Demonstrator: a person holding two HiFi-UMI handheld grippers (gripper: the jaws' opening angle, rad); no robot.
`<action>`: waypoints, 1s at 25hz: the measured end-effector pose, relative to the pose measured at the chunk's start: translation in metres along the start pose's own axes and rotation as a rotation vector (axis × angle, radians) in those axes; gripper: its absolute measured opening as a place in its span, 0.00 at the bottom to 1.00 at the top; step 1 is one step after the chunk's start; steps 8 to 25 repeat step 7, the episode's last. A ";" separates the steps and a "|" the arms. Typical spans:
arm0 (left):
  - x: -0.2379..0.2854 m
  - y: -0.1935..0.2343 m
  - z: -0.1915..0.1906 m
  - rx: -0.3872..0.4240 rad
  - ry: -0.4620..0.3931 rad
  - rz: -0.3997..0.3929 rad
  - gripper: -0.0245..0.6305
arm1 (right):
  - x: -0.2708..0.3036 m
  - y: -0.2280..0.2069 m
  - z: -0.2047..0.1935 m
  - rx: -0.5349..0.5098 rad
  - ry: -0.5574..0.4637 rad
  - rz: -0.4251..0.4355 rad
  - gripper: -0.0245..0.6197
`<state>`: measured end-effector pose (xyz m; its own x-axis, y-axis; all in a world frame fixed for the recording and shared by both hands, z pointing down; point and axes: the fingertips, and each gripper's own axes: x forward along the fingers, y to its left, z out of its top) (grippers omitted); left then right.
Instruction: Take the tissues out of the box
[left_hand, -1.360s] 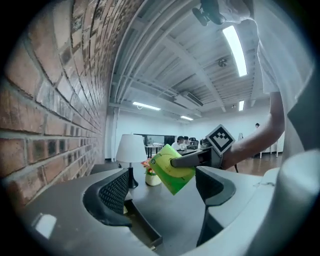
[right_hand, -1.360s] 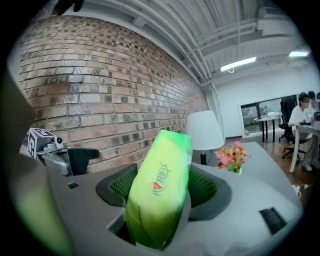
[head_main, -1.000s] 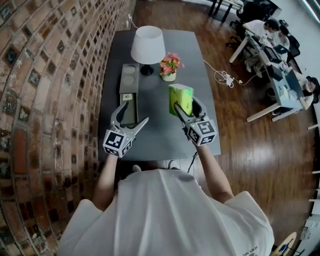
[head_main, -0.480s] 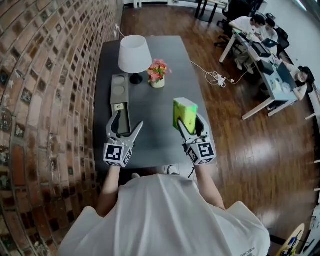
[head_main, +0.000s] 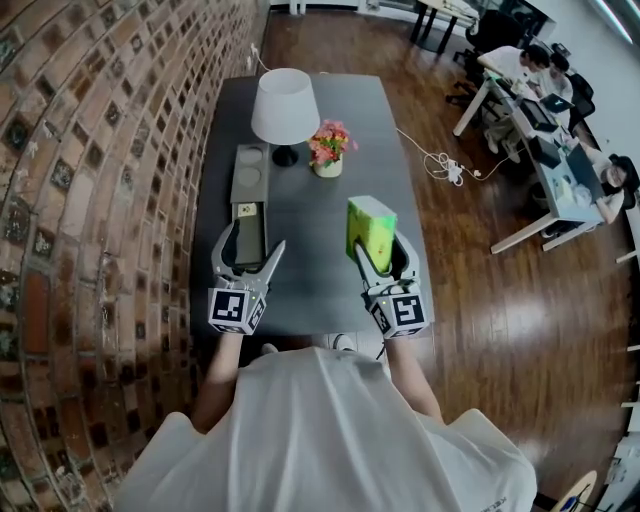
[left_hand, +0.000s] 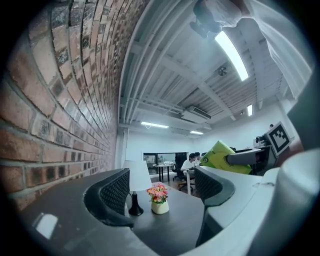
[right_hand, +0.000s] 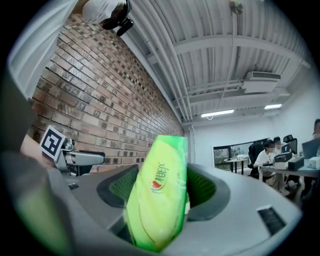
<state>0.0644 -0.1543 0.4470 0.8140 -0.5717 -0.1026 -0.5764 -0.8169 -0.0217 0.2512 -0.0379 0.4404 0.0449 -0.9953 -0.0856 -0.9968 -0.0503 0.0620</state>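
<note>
A green tissue pack (head_main: 368, 230) stands upright between the jaws of my right gripper (head_main: 385, 255), lifted above the right part of the grey table (head_main: 310, 260). In the right gripper view the pack (right_hand: 159, 192) fills the gap and both pads press on its sides. My left gripper (head_main: 243, 252) hovers over the table's left front, open with nothing between its fingers. From the left gripper view (left_hand: 160, 192) the green pack (left_hand: 225, 157) shows at the right, held up in the other gripper.
A white lamp (head_main: 284, 108) and a small pot of pink flowers (head_main: 329, 150) stand at the far middle of the table. A grey tray (head_main: 249, 200) lies along its left side. A brick wall runs at the left. People sit at desks (head_main: 545, 100) far right.
The right gripper has kept the green pack and drawn slightly nearer to me. The left gripper has barely moved. The head camera has shifted a little.
</note>
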 end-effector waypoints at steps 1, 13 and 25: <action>0.000 0.001 0.000 0.000 0.001 0.008 0.63 | 0.001 0.000 0.000 0.000 0.000 0.001 0.51; -0.004 0.007 -0.002 0.010 -0.004 0.063 0.63 | 0.002 -0.004 -0.002 0.002 0.008 -0.011 0.51; -0.004 0.007 -0.002 0.010 -0.004 0.063 0.63 | 0.002 -0.004 -0.002 0.002 0.008 -0.011 0.51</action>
